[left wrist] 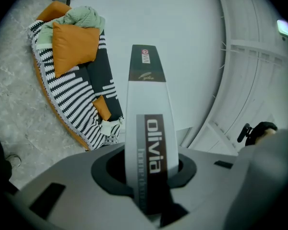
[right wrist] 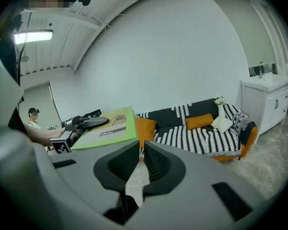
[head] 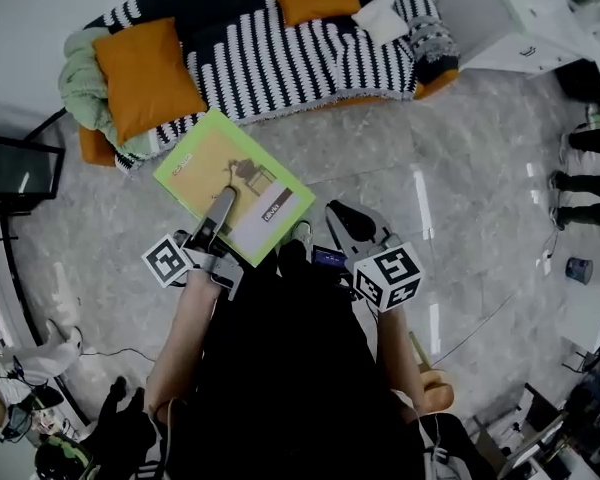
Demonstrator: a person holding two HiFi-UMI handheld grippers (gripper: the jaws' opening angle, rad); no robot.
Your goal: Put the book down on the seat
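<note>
Head view: left gripper [head: 223,206] pinched the book [head: 202,164] level, just short of the sofa [head: 280,58]; right gripper [head: 348,224] jaws nearly together, empty.

Head view: high, steeply downward. Left gripper view, right gripper view: low, along own jaws. All share distant striped sofa [head: 280,48].
</note>
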